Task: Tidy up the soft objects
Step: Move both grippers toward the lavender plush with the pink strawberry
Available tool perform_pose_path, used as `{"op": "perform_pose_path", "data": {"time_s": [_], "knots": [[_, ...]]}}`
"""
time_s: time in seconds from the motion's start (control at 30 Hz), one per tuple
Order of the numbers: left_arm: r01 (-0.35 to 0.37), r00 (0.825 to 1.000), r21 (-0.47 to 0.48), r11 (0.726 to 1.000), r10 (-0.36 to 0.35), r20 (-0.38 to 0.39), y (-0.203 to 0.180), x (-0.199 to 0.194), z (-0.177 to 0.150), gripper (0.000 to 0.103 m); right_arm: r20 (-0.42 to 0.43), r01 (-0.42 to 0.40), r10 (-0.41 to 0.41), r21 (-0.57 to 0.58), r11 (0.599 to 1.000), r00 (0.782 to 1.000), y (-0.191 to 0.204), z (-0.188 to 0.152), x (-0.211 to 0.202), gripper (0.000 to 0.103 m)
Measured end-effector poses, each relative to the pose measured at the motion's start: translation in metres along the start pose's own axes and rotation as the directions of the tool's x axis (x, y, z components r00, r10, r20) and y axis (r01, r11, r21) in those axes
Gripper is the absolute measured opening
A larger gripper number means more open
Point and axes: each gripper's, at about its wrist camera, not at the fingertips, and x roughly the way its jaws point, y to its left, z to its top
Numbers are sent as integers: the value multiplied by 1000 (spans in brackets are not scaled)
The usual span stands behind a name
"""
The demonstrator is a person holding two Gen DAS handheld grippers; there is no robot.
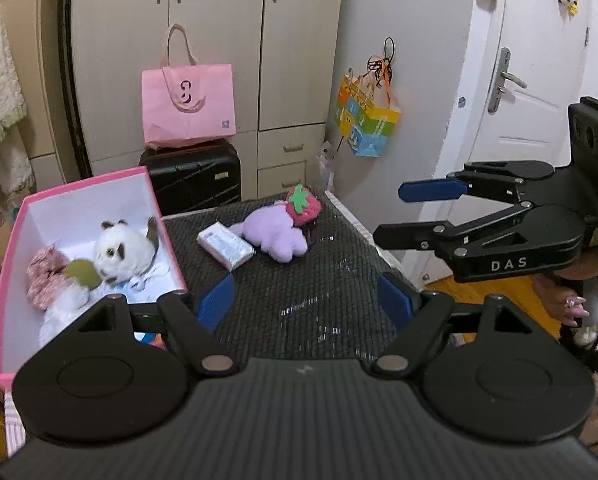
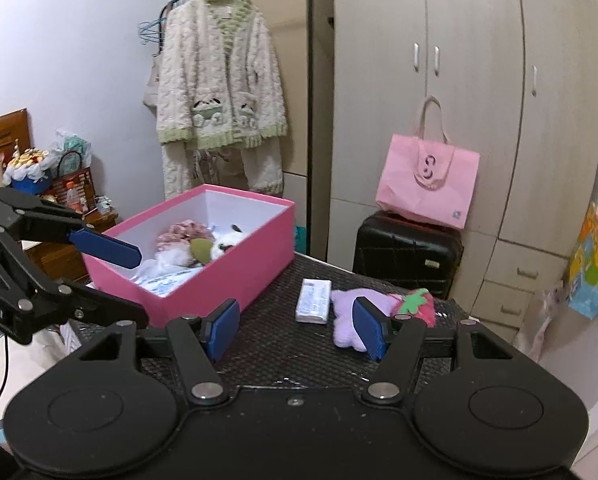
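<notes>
Ahead of both my tongs, on the dark mesh table (image 1: 299,292), lies a purple plush toy (image 1: 273,236), with a red strawberry plush (image 1: 304,205) resting against its far side and a white tissue pack (image 1: 225,246) just beside it. In the right wrist view the purple toy sits directly beyond the right-hand blue pad (image 2: 369,330) of my right tongs (image 2: 295,330), partly hidden by it. Those tongs stand open with nothing between the pads. My left tongs (image 1: 305,300) are also spread wide and empty, hovering above the table short of the toys. To the left of the left tongs is an open pink box (image 1: 15,248) already holding a black-and-white plush (image 1: 125,250), a green ball (image 1: 83,274) and a pink floral fabric piece (image 1: 45,276). Beyond the table stand a black suitcase (image 1: 193,180) with a pink tote bag (image 1: 189,106) on top, backed by a pale wardrobe (image 1: 215,40).
</notes>
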Motion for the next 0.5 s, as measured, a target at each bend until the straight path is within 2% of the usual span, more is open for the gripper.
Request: {"op": "perform_pose_path", "data": {"time_s": [0.1,0.3,0.43,0.5], "knots": [[-42,999,-2,999,42,30,-6,21,6,78,1,-6,6,11,1000,1000,-16,-5,10,68],[-93,994,-72,993,97,52,-3,72,16,78,29,25,-26,9,1000,999,-45,-12,37,68],[-153,980,-73,986,161,119,-8,98,24,77,58,51,-54,53,997,997,-68,-16,55,68],[-169,976,-75,983,177,126,-9,111,27,76,71,56,-63,88,995,996,-83,-20,67,68]]}}
